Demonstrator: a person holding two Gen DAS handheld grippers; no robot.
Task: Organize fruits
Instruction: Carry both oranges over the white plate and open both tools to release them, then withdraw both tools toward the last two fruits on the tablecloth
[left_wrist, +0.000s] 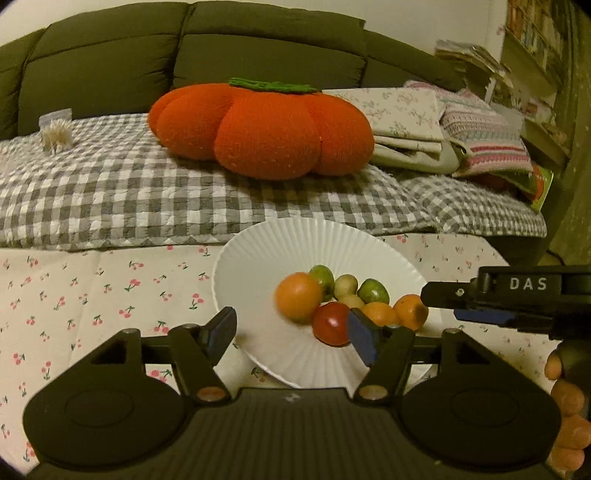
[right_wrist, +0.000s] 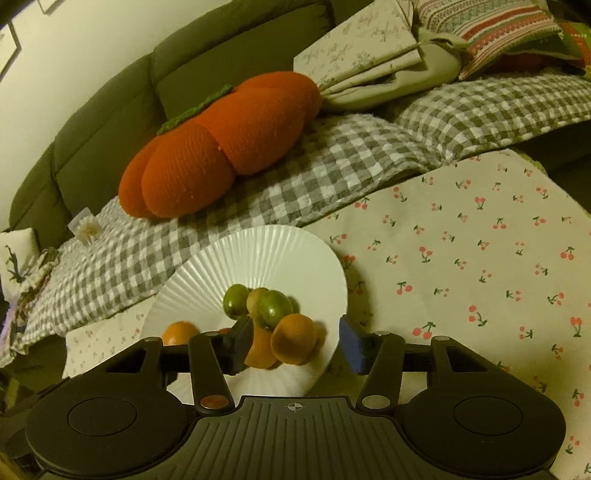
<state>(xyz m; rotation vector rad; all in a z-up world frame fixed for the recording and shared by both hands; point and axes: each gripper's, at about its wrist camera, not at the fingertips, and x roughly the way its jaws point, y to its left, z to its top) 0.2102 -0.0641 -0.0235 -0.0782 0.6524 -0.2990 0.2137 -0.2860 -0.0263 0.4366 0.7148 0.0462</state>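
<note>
The fruits (left_wrist: 343, 306) sat heaped on the white plate (left_wrist: 258, 258) on the cherry-print tabletop (left_wrist: 92, 295). Both the left gripper (left_wrist: 291, 328) and right gripper (right_wrist: 295, 338) hovered over it, jaws open and empty. A careless nudge could likely roll the crowded pile off. The pumpkin cushion (left_wrist: 262, 129) and checked blanket (left_wrist: 110, 192) lay behind, clear of both.
</note>
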